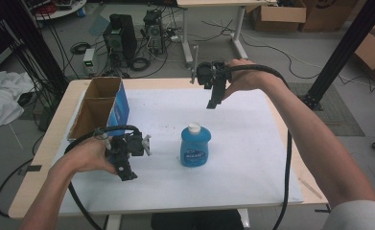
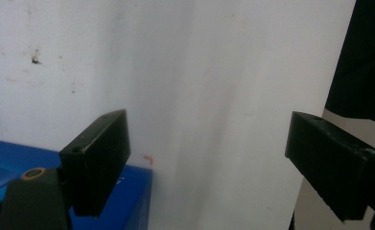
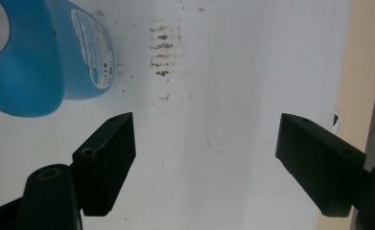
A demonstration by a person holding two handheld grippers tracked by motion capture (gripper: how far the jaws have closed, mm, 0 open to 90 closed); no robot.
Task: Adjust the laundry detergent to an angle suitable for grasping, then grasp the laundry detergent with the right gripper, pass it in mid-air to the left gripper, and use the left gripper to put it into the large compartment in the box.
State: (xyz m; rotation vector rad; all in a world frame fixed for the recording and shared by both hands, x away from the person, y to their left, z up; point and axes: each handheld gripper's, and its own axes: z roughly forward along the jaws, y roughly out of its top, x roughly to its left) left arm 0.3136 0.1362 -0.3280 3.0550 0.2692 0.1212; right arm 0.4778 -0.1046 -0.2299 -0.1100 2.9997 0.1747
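Left gripper [image 1: 127, 176] near table edge [image 1: 175, 205]

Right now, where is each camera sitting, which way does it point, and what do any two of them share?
High view: above the person's side, looking down on the white mat; both forearms, left gripper, right gripper.
Left gripper view: along its open jaws at mat.
Right gripper view: along its open jaws at mat.
Shared: blue bottle, high and right gripper views.
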